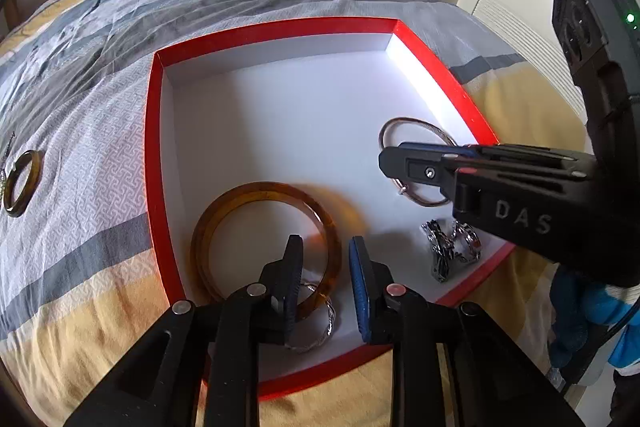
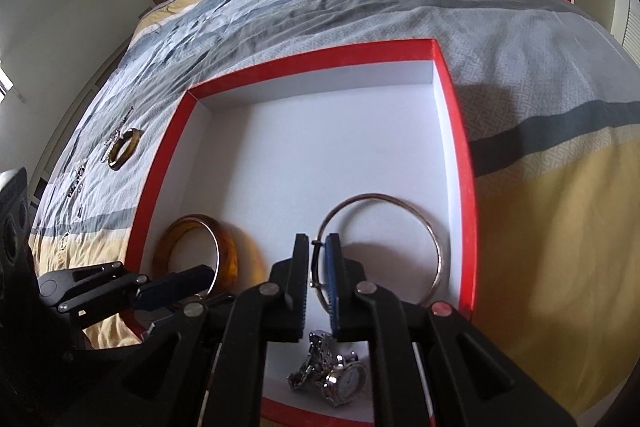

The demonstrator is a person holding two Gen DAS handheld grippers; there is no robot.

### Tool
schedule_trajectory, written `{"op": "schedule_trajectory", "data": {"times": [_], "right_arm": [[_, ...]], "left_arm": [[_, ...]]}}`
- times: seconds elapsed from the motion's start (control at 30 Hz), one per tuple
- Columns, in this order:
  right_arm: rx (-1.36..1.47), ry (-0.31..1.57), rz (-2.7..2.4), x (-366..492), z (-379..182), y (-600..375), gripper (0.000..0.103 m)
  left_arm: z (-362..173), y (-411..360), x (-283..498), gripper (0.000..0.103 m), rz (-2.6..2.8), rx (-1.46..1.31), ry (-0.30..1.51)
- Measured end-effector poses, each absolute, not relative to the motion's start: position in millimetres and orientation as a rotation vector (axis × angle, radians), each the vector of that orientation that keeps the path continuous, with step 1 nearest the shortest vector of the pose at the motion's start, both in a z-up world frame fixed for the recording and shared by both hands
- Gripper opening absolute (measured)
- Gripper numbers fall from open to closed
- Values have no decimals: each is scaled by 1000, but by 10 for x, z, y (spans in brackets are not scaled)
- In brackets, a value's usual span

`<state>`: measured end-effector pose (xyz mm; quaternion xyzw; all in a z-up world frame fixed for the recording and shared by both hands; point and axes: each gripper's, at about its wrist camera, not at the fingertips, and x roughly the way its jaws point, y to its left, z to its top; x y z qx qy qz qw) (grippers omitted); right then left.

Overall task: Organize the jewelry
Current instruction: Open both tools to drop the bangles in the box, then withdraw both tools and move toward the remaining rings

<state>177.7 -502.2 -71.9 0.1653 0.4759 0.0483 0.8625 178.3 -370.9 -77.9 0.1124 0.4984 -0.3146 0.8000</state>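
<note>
While the right gripper [image 2: 318, 267] pinches the thin metal bangle [image 2: 400, 205] inside the red box [image 2: 466, 187], the left gripper [image 1: 324, 275] stands open, amber bangle [image 1: 240, 195] at its 11 o'clock.

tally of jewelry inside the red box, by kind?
Amber translucent bangle: 1
Thin silver metal bangle: 1
Twisted silver wire bracelet: 1
Silver metal-link wristwatch: 1
Total: 4, all inside the red-rimmed white box.
</note>
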Motion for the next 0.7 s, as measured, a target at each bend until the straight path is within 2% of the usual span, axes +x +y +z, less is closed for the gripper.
{"op": "schedule_trajectory", "data": {"times": [0.07, 0.13, 0.4, 0.53, 0.7], "right_arm": [[353, 985, 94, 1742, -666, -5040, 18], [364, 964, 85, 1670, -576, -5073, 20], [393, 878, 25, 1289, -146, -5212, 20], [399, 849, -5, 1051, 35, -5200, 21], [400, 824, -15, 720, 197, -5074, 31]], "left_arm": [[-748, -3695, 1754, 29, -676, 238, 1066], [-695, -3663, 1718, 34, -673, 236, 1057], [-261, -3433, 1485, 37, -630, 210, 976], [-8, -3242, 1275, 41, -559, 202, 912], [226, -2993, 986, 43, -483, 198, 854]]}}
